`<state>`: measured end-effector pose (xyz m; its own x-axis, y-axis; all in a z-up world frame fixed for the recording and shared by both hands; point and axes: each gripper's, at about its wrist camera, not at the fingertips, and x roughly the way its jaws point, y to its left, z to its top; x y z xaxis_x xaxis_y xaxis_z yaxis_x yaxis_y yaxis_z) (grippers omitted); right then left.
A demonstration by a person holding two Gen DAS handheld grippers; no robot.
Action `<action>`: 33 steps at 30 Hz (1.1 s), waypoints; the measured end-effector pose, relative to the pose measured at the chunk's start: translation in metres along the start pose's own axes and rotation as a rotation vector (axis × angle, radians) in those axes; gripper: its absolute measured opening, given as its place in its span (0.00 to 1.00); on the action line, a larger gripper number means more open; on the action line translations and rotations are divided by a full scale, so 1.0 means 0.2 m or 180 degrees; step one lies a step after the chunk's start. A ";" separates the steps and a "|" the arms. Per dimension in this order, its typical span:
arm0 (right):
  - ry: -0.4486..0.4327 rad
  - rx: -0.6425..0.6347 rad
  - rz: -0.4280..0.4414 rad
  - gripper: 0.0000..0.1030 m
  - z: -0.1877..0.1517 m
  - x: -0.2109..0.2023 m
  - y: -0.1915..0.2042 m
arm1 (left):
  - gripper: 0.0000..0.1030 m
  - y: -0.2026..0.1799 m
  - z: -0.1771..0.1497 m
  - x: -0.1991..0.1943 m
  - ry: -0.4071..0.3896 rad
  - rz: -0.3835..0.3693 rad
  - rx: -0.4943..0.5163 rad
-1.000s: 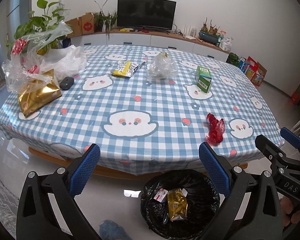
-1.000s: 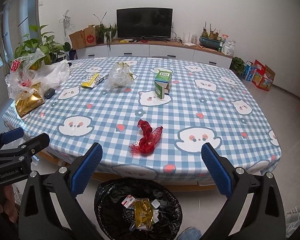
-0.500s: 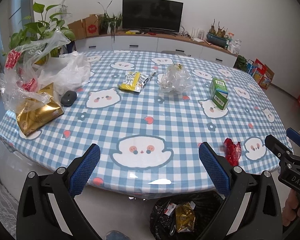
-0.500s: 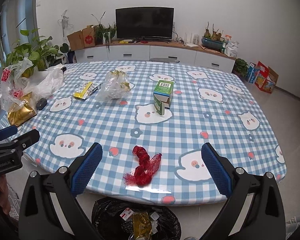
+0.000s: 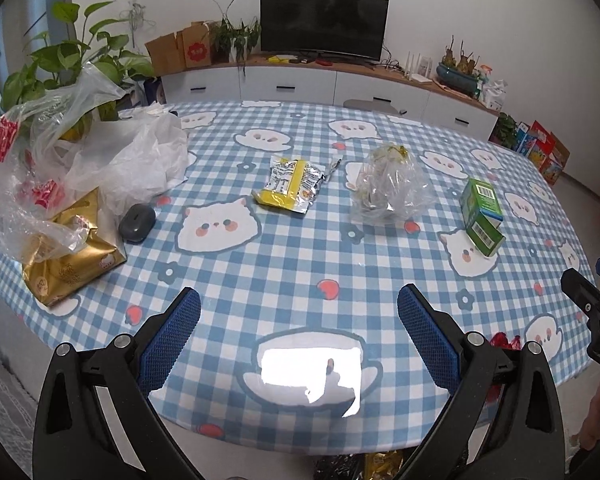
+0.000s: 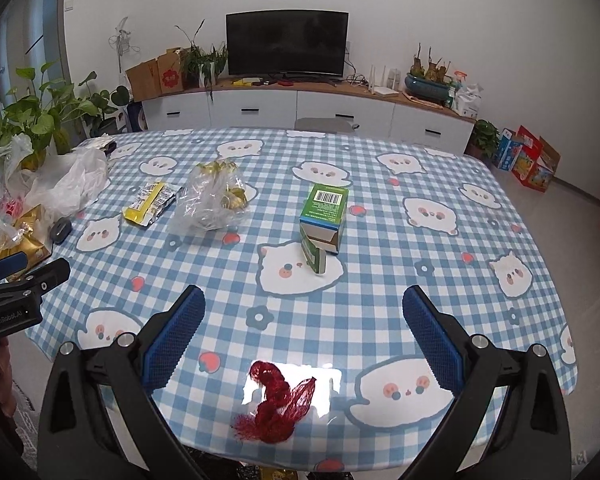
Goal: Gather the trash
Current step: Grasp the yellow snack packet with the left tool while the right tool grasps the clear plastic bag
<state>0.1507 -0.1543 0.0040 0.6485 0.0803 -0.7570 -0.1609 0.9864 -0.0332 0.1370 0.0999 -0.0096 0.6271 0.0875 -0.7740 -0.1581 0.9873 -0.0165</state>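
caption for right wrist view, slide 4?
Open right gripper above red mesh netting at the checked table's near edge.

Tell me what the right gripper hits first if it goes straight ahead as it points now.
Most likely the red mesh netting near the table's front edge: it lies low between the open right gripper fingers. Depth is uncertain; passing above it, the green carton comes next.
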 end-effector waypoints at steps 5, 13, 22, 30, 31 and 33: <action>-0.0010 -0.0036 0.0003 0.92 0.09 0.09 0.02 | 0.94 0.01 0.11 0.09 0.0030 0.0036 -0.0021; 0.0013 -0.0075 0.0108 0.92 0.25 0.25 0.09 | 0.94 0.01 0.29 0.28 0.0074 0.0093 -0.0058; 0.0046 -0.0243 0.0284 0.92 0.38 0.47 0.20 | 0.94 0.07 0.47 0.56 0.0195 0.0217 -0.0045; -0.0031 -0.0229 0.0518 0.92 0.46 0.62 0.29 | 0.94 0.12 0.55 0.81 0.0282 0.0296 -0.0051; -0.0023 -0.0230 0.0515 0.92 0.46 0.64 0.30 | 0.94 0.12 0.55 0.83 0.0286 0.0325 -0.0037; 0.0022 -0.0258 0.0500 0.91 0.47 0.69 0.33 | 0.94 0.13 0.56 0.89 0.0298 0.0314 -0.0037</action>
<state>0.3000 -0.0654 -0.0410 0.6055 0.2312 -0.7615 -0.3194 0.9470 0.0335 0.3301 0.1562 -0.0772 0.5341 0.1708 -0.8280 -0.2247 0.9728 0.0557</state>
